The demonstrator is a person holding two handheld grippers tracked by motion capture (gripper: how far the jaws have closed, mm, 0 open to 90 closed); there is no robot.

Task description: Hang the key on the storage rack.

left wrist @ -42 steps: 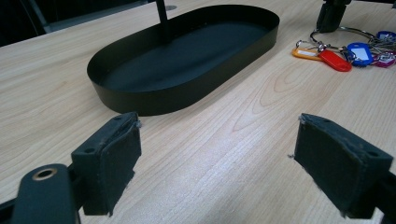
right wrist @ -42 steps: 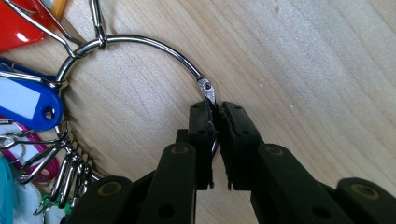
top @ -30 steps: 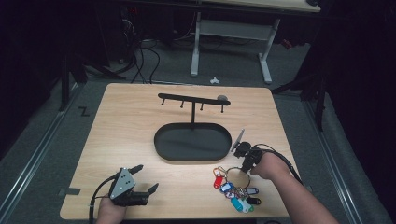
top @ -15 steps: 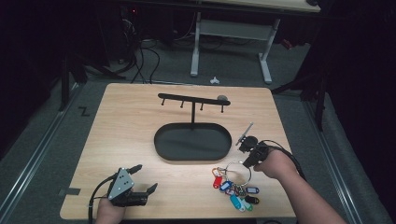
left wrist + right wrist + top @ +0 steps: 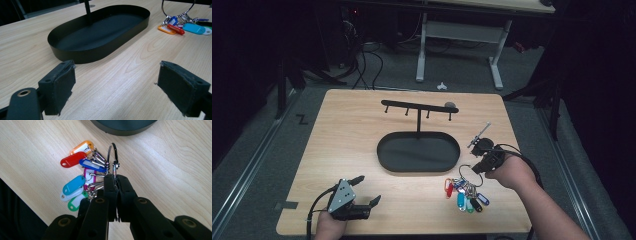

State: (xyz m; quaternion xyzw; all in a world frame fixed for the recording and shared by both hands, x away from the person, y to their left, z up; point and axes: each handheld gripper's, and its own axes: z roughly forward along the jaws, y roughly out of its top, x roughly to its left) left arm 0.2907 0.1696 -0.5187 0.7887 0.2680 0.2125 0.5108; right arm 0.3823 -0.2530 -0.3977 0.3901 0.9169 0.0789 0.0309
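A bunch of keys with coloured plastic tags lies on the wooden table near its front right, strung on a black wire ring. My right gripper is shut on that ring; the right gripper view has the jaws pressed together on it, with the tags fanned out to the left. A black oval tray with an upright post and a hook bar stands mid-table. My left gripper rests at the front left, open and holding nothing, facing the tray.
The wooden table has bare wood to the left of and behind the tray. A thin metal rod juts from the right gripper toward the far right. Beyond the table's far edge stand desk legs and cables on the floor.
My right gripper has moved slightly right and away from the front edge with the ring in it, and the key bunch has trailed after it. The left gripper has stayed still.
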